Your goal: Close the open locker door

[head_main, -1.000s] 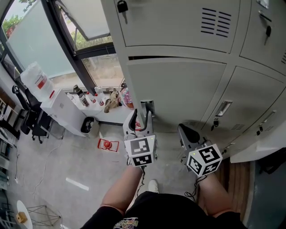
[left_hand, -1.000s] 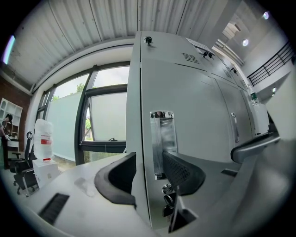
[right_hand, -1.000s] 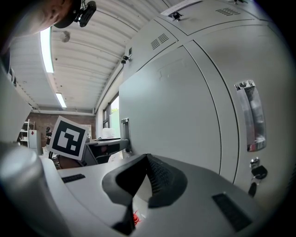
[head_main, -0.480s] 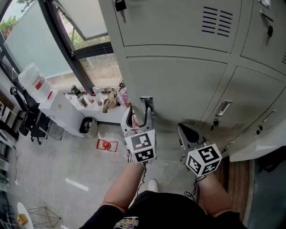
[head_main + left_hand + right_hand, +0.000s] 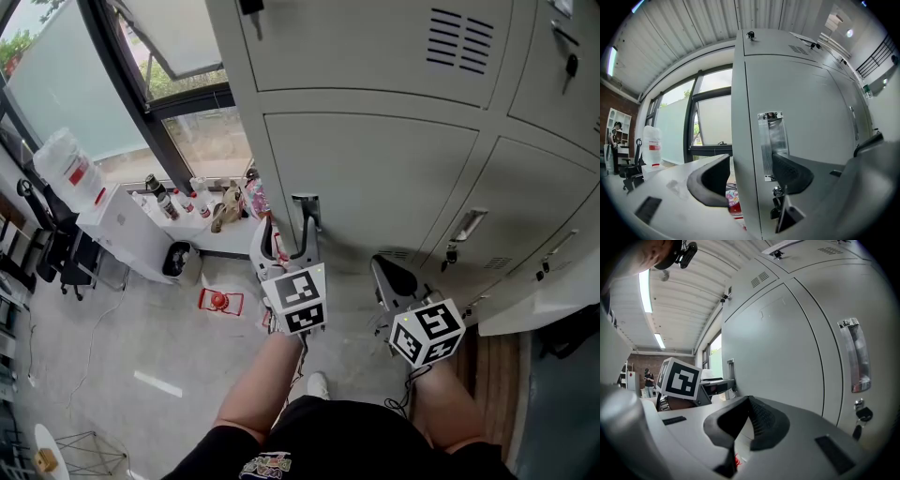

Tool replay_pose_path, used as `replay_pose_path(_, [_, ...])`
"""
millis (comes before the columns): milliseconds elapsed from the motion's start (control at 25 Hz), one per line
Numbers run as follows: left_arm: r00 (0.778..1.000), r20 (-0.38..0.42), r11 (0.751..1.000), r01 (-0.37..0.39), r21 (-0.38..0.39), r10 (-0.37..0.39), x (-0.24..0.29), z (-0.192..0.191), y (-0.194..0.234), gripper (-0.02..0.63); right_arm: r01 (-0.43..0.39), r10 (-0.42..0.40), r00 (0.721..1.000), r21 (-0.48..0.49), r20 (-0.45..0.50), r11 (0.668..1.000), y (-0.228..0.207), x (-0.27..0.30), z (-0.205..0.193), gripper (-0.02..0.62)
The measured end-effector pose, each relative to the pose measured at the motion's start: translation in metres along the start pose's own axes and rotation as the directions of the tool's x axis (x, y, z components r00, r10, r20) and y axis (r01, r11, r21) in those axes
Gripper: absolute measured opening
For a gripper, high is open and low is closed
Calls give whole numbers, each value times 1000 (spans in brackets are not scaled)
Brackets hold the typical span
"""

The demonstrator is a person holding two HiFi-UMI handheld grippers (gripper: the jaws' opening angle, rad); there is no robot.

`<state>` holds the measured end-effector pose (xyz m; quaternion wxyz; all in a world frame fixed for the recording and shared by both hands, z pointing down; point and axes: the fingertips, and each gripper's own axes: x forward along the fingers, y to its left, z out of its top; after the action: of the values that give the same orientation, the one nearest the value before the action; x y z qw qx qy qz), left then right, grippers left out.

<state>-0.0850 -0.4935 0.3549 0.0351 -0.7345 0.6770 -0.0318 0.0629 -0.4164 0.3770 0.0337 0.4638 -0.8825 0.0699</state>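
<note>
Nearest the person, the right gripper (image 5: 392,277) is hanging with its jaws together on nothing, just beside the neighbouring door (image 5: 525,211). Slightly farther on, the left gripper (image 5: 750,177) is doing the work. Its jaws are opening astride the upright free edge of the locker door (image 5: 375,178), at the left edge of the locker bank (image 5: 356,47) beside the recessed handle (image 5: 771,143), with the pads pressing on nothing. The door is now sitting flush, and the dark gap along its top edge a second ago is gone.
</note>
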Motion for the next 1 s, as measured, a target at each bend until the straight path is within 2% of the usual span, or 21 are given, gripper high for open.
replay_pose_path(520, [1000,-5,1000,2,-11,-2,-5,1,-2,259,-10,10,1000,-2,8,1000,2,-4,3,52])
replay_pose_path(1000, [1000,2,1000,-16,0,16,-47,7,-13,259,-62,63,998,-9,13,998,15,-30,4,52])
